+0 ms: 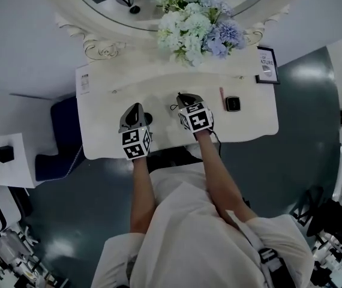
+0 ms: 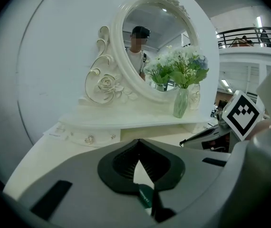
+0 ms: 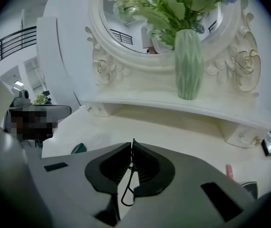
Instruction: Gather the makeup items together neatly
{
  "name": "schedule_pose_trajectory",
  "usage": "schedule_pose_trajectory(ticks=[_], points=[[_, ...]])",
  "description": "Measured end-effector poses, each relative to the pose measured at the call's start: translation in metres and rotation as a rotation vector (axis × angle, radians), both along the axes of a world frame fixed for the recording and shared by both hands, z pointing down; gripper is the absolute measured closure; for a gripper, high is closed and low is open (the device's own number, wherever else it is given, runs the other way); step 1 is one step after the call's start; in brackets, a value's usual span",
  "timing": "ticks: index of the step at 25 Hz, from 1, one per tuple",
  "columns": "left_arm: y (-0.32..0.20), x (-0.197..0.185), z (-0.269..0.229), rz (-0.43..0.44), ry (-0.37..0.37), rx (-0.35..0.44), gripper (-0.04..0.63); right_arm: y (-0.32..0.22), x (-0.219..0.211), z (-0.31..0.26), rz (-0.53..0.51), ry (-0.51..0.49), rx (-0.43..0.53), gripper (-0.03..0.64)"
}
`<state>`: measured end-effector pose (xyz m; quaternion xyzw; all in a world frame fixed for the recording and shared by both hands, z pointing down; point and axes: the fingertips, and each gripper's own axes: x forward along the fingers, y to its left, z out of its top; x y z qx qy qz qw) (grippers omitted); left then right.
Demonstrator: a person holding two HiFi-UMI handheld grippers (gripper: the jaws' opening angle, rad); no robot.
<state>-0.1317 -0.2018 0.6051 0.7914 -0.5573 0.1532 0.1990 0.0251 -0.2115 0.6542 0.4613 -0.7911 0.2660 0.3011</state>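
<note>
On the white vanity table (image 1: 105,143) my left gripper (image 1: 136,107) is shut, with a dark green tube (image 2: 144,194) caught between its jaws behind the tips (image 2: 136,141). The tube's end (image 3: 78,147) shows low over the table, and a dark bit of it (image 1: 149,119) sticks out on the gripper's right. My right gripper (image 1: 186,96) is a little further in, shut on a thin black wire loop (image 3: 127,194) that hangs from its tips (image 3: 132,140). A pink lipstick (image 1: 221,95) and a small square compact (image 1: 233,104) lie just to its right.
A raised shelf (image 3: 173,101) runs along the back under the oval mirror (image 2: 154,46), carrying a green vase (image 3: 188,63) of flowers (image 1: 195,17). A small framed sign (image 1: 267,65) stands at the far right. A paper card (image 1: 83,80) lies at the left end.
</note>
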Motion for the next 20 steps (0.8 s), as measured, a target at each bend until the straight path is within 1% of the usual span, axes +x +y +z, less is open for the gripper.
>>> schedule_pose_trajectory(ticks=[5,9,15,20], points=[[0.016,-0.032,0.004,-0.039,-0.019,-0.016,0.580,0.001,-0.052,0.006,-0.056,-0.010,-0.022,0.566],[0.024,-0.054,0.005,-0.072,-0.020,-0.017,0.581,0.008,-0.080,0.020,-0.096,0.020,-0.054,0.566],[0.034,-0.080,0.004,-0.088,-0.019,-0.014,0.581,0.011,-0.092,0.034,-0.057,0.069,-0.063,0.566],[0.039,-0.099,-0.002,-0.087,-0.014,-0.004,0.580,0.008,-0.094,0.039,-0.030,0.111,-0.043,0.566]])
